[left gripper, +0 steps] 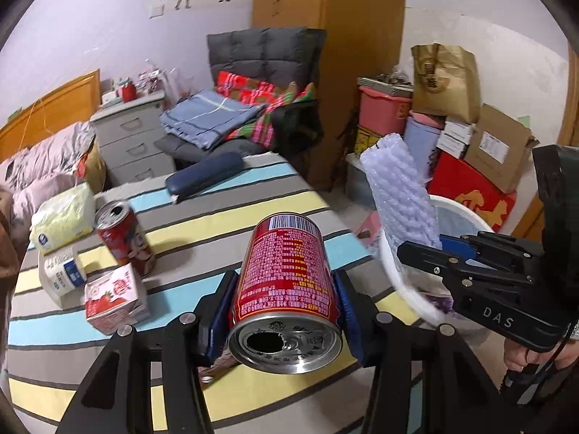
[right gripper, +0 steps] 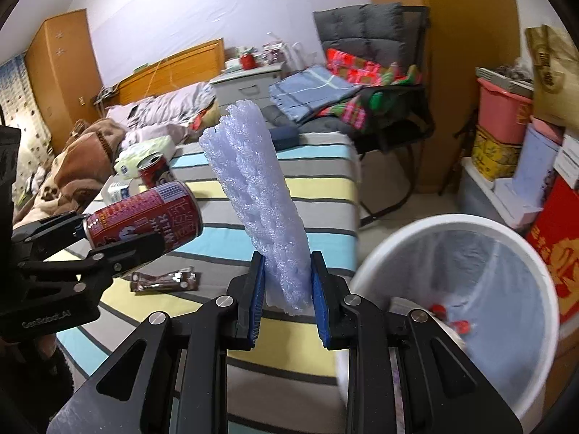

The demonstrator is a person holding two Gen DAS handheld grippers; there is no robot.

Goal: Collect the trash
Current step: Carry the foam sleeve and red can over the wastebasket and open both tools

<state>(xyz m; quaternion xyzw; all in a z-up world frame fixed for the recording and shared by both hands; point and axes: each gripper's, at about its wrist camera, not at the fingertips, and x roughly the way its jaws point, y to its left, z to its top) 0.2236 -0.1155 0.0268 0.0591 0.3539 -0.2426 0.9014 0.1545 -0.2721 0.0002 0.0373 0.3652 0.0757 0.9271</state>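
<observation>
My left gripper [left gripper: 286, 289] is shut on a red drink can [left gripper: 287, 275], held on its side above the striped table; the can also shows in the right wrist view [right gripper: 144, 217]. My right gripper [right gripper: 286, 282] is shut on a roll of pale foam wrap [right gripper: 260, 199], held upright beside the white trash bin [right gripper: 542, 289]; the foam also shows in the left wrist view [left gripper: 401, 195]. A second red can [left gripper: 123, 235], a strawberry milk carton [left gripper: 115, 296], a white-blue wrapper [left gripper: 61, 271] and a tissue pack [left gripper: 61, 217] lie on the table's left. A silver foil wrapper [right gripper: 163, 282] lies on the table.
A dark blue case [left gripper: 206, 177] lies at the table's far end. A grey chair [left gripper: 260, 72] piled with blankets stands behind. Boxes and bags [left gripper: 463, 133] are stacked behind the bin. A bed [right gripper: 126, 126] is on the left.
</observation>
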